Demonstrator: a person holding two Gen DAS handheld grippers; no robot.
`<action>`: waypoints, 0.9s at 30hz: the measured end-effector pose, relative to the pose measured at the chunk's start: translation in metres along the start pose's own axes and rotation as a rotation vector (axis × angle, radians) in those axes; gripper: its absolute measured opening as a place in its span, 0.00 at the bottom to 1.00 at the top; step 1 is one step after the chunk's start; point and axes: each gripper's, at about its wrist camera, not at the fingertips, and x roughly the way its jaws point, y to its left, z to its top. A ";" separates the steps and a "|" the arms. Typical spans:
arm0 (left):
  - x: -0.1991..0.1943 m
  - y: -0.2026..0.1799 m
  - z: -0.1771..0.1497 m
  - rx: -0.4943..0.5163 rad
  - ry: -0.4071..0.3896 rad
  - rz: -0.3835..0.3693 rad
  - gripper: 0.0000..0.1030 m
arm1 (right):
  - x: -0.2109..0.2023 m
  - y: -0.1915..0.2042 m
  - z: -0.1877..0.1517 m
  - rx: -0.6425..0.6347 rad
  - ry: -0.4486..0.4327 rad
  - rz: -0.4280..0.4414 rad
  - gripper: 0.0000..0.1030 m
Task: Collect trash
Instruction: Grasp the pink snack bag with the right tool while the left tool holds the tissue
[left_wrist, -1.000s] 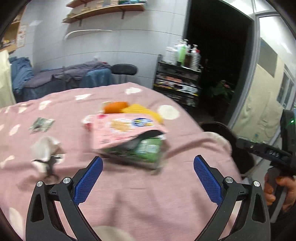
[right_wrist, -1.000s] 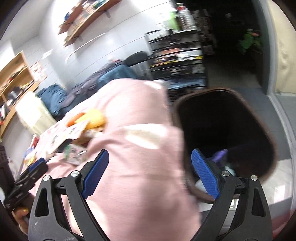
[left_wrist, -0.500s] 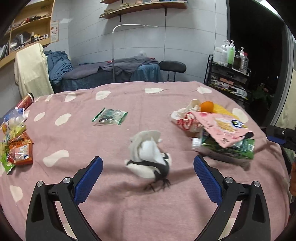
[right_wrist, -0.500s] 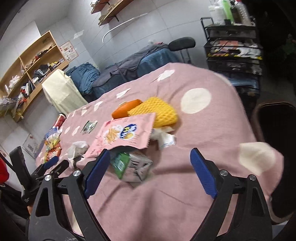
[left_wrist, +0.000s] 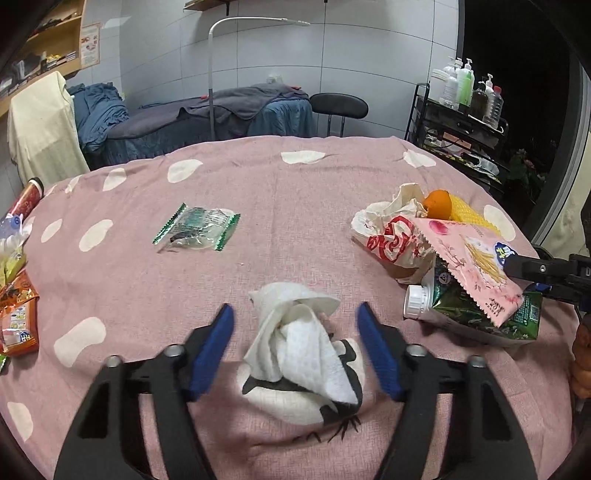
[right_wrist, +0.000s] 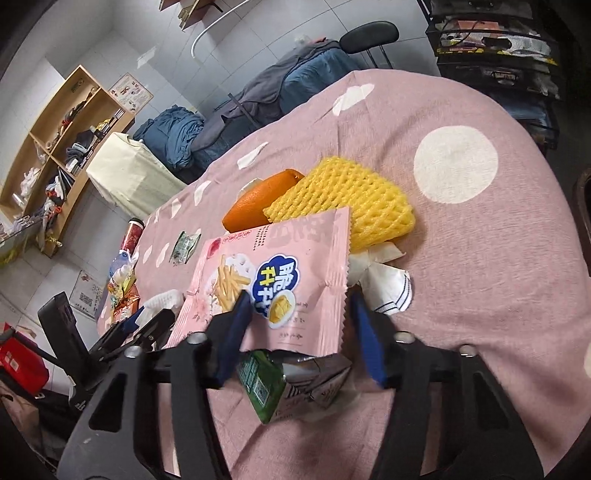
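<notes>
Both jaws have narrowed around tissue (left_wrist: 299, 343) and wrapper (right_wrist: 273, 291).

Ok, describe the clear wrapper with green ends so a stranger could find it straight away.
Look at the pink spotted tablecloth. Left of its middle, alone on bare cloth, lies the wrapper. Unlike the pink snack bag and the tissue, it is see-through with green zigzag ends.

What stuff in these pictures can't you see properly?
- Green carton: in the right wrist view the pink snack bag covers its top.
- Snack packets: cut off by the left wrist view's left edge.
- Clear wrapper: print too small to read.
- Tissue: hides the tablecloth print beneath.
- Left gripper, right gripper: whether the jaws touch anything is unclear.
</notes>
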 end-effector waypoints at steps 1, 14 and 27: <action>0.000 -0.001 0.000 0.000 0.003 0.001 0.41 | 0.000 0.003 0.000 -0.014 -0.005 0.007 0.28; -0.055 0.004 -0.012 -0.120 -0.131 -0.059 0.21 | -0.057 0.030 -0.011 -0.136 -0.167 0.086 0.06; -0.092 -0.038 -0.026 -0.087 -0.198 -0.134 0.21 | -0.122 0.028 -0.041 -0.197 -0.297 0.046 0.05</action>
